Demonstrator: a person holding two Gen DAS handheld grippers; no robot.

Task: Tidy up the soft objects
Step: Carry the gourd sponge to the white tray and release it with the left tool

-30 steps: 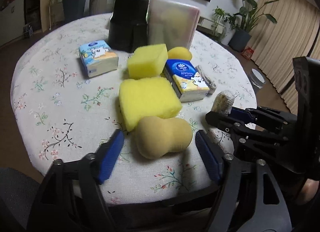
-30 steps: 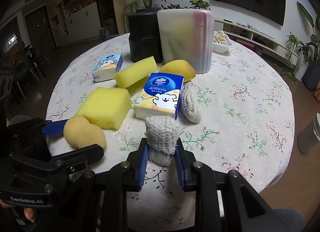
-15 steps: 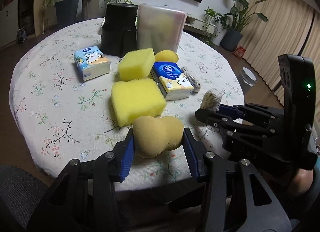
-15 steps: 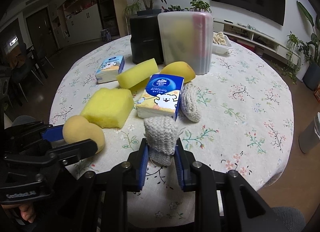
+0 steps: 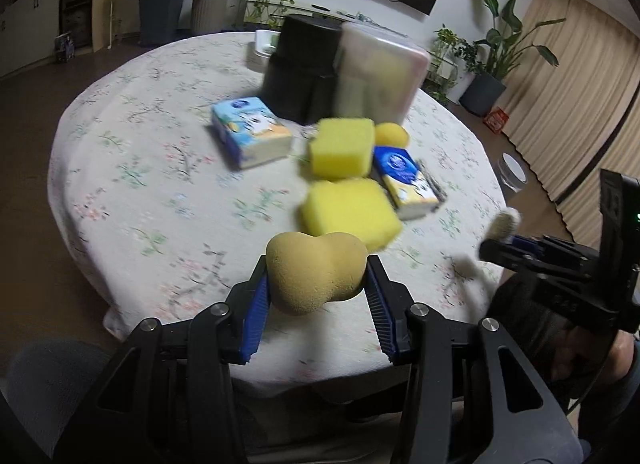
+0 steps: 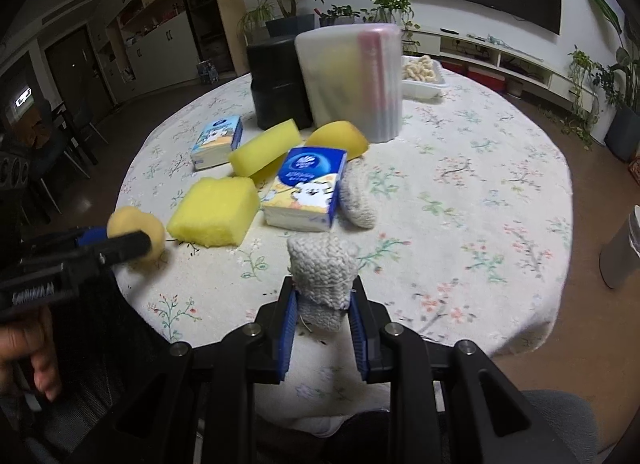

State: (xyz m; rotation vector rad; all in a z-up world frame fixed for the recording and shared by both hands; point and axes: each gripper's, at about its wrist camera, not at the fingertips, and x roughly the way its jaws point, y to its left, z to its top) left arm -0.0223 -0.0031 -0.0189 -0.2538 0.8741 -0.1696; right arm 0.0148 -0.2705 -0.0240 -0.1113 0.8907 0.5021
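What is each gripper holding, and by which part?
Left gripper: tan peanut-shaped sponge, pinched across its near lobe. Right gripper: grey knitted cloth, pinched at its lower end.

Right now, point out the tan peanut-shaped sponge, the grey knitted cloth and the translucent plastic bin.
tan peanut-shaped sponge point(image 5: 316, 270), left wrist view, its middle
grey knitted cloth point(image 6: 322, 270), right wrist view, upper part
translucent plastic bin point(image 6: 350, 83), right wrist view, front wall

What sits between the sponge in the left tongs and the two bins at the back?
The left tongs hold the tan sponge. Straight ahead lie two yellow sponges, with a tissue pack to their right. The black bin and clear bin stand behind them. Lifting over clears them.
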